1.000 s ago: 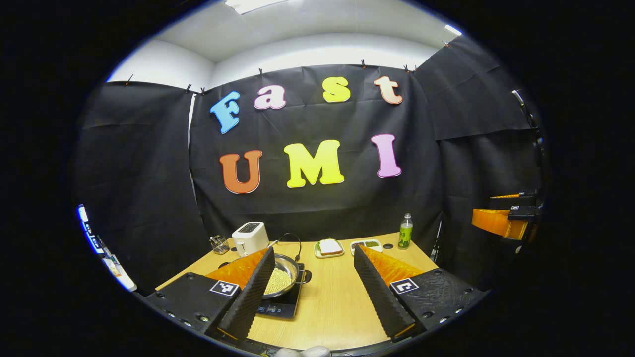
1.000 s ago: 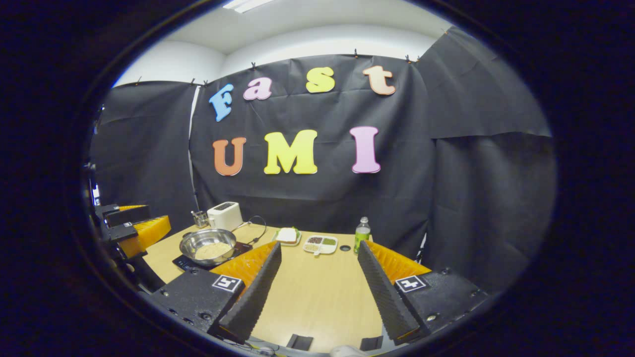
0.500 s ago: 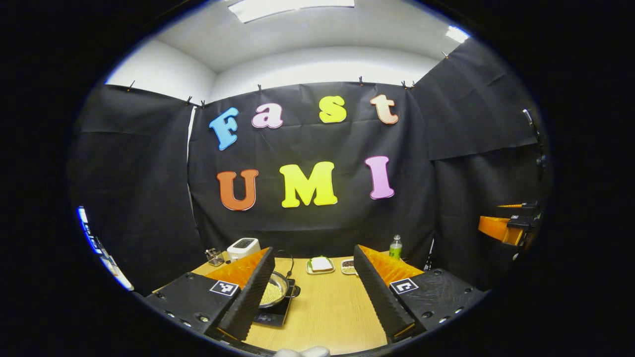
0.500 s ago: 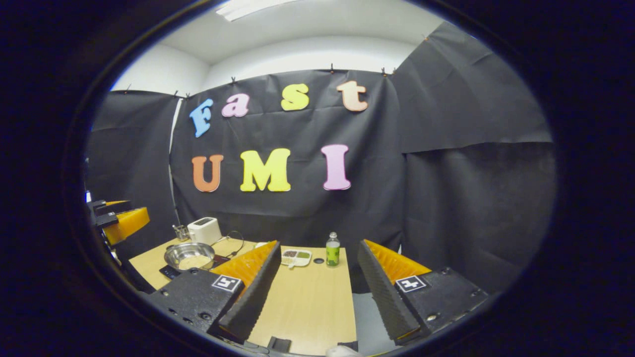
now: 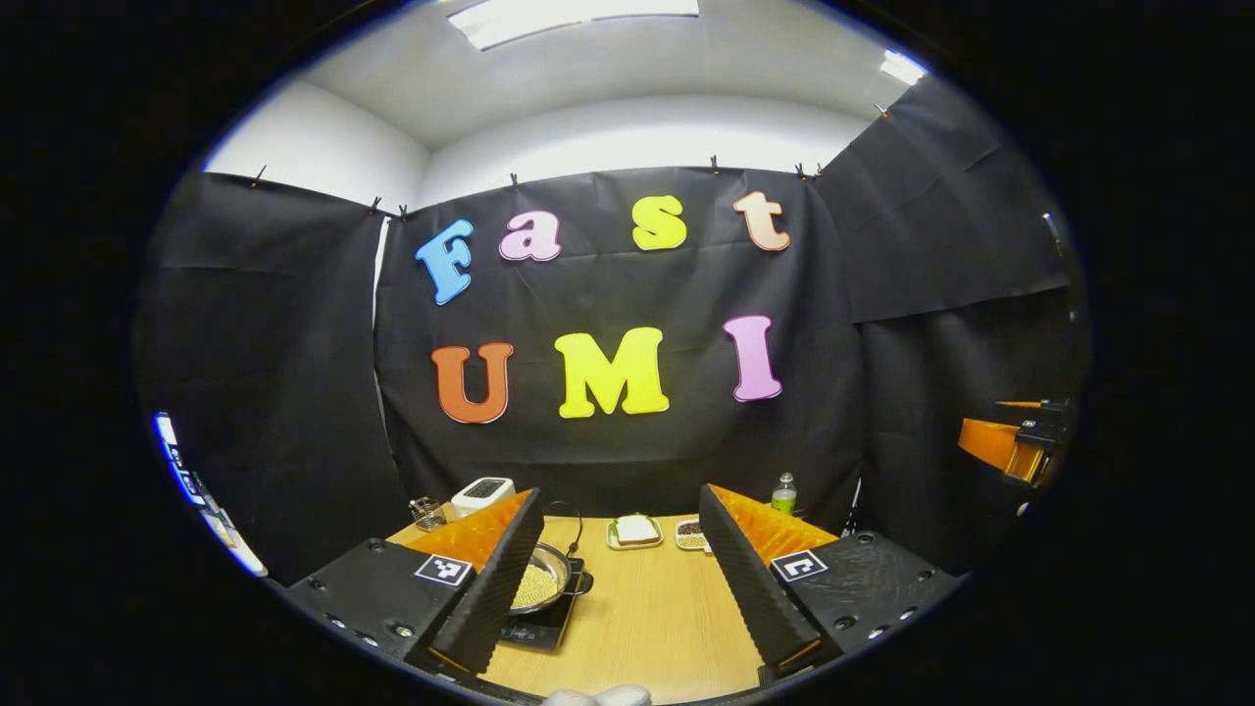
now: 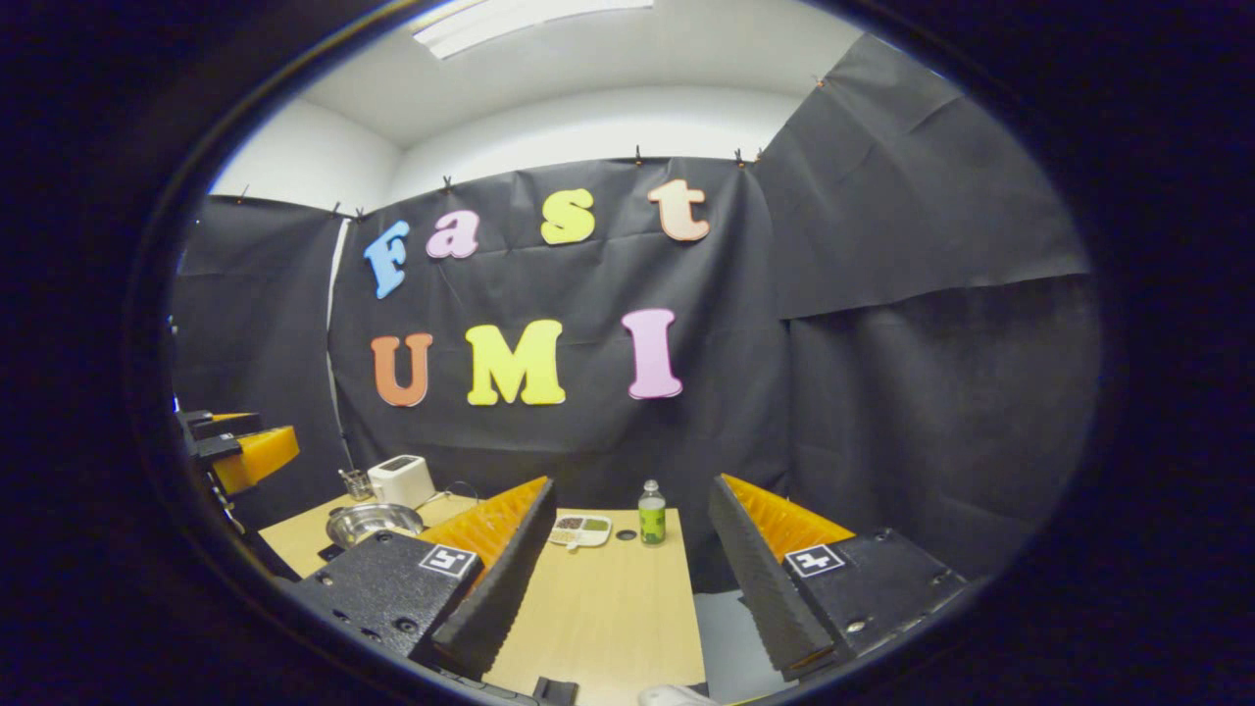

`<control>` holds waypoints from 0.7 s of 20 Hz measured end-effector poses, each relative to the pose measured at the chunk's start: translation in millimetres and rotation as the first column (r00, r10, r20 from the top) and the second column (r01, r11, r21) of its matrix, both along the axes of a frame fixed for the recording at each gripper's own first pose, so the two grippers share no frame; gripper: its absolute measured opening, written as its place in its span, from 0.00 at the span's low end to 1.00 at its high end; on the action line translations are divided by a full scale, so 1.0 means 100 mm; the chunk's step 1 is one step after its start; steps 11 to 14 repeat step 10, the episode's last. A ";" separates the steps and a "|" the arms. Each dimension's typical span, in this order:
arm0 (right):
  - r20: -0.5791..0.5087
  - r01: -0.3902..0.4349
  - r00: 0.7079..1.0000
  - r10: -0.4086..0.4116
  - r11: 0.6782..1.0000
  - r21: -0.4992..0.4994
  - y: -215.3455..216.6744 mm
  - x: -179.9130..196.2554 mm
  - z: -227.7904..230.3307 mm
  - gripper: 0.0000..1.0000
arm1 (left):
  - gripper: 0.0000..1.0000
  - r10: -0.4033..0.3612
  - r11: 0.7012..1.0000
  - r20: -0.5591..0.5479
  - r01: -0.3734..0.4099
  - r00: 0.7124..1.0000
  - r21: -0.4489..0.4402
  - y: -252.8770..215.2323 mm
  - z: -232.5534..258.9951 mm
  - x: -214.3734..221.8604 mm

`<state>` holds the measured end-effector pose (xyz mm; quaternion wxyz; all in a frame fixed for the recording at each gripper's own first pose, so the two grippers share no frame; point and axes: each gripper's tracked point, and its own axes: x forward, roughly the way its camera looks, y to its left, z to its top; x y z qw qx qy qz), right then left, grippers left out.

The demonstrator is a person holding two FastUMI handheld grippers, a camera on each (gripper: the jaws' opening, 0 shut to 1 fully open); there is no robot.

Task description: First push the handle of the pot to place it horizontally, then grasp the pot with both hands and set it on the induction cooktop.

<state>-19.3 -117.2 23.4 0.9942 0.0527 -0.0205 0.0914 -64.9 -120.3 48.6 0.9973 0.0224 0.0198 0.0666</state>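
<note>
Wooden table [image 5: 647, 628] carries everything. The cooktop [image 5: 544, 626] lies near its left edge, with the steel pot [image 5: 542, 586] set on it. The left gripper view shows grains inside the pot and a sandwich plate [image 5: 635, 530]; the right gripper view shows a green bottle [image 6: 652, 513]. Left gripper [image 5: 620, 559] and right gripper [image 6: 632, 559] are spread wide, holding nothing.

A: Left gripper [image 5: 620, 579]?
B: Raised and level, pointing forward. Jaws spread wide, nothing between them. Black ribbed fingers [image 5: 490, 588], orange behind the pads.

A: Right gripper [image 6: 627, 579]?
B: Same pose: level, fingers wide apart, holding nothing. It also shows far off at the right edge of the left gripper view, orange and black.
</note>
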 end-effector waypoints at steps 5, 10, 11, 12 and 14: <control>-0.016 -0.021 1.000 0.021 1.000 -0.004 0.03 0.02 -0.06 0.97 | 0.95 -0.006 1.000 -0.005 0.006 1.000 0.003 -0.05 -0.05 0.00; -0.027 -0.030 0.999 0.030 1.000 -0.005 0.02 0.05 -0.10 0.97 | 0.95 -0.010 1.000 -0.011 0.010 1.000 -0.003 -0.08 -0.10 0.03; -0.027 -0.030 0.999 0.030 1.000 -0.005 0.02 0.05 -0.10 0.97 | 0.95 -0.010 1.000 -0.011 0.010 1.000 -0.003 -0.08 -0.10 0.03; -0.027 -0.030 0.999 0.030 1.000 -0.005 0.02 0.05 -0.10 0.97 | 0.95 -0.010 1.000 -0.011 0.010 1.000 -0.003 -0.08 -0.10 0.03; -0.027 -0.030 0.999 0.030 1.000 -0.005 0.02 0.05 -0.10 0.97 | 0.95 -0.010 1.000 -0.011 0.010 1.000 -0.003 -0.08 -0.10 0.03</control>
